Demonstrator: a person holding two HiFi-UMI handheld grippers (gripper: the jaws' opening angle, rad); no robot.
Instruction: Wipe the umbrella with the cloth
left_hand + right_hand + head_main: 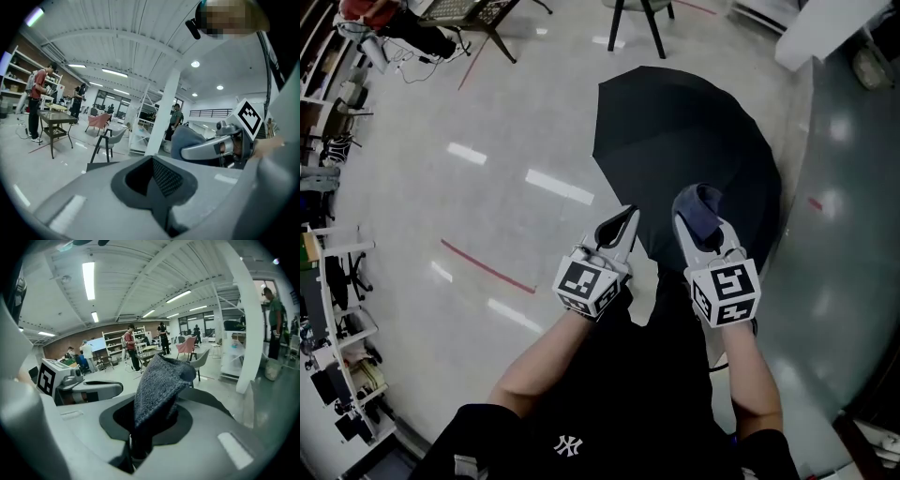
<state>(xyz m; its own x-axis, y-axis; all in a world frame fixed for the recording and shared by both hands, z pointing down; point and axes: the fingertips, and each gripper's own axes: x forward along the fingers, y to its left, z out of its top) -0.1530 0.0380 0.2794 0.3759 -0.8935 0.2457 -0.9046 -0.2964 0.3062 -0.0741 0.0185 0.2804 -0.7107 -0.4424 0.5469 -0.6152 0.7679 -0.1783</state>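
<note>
Over the near edge of the umbrella (694, 141), my right gripper (701, 220) has its fingers clamped on the cloth (161, 376), which pokes past their tips; my left gripper (625, 220) has its fingers together, empty.

Wore black short-sleeved shirt (628, 422), small white logo (567, 445). Noted left gripper (629, 213) and right gripper (697, 211) as pale grey shells with dark-lined fingers (617, 231), each bearing black-and-white marker cube (589, 284).

A person in a red shirt (36, 89) is standing beside a dark table (58, 116), a grey chair (112, 138) is sitting near a white pillar (166, 108), and a red tape line (487, 268) is running across the glossy floor (441, 112), with shelves (342, 328) lining its left edge.
</note>
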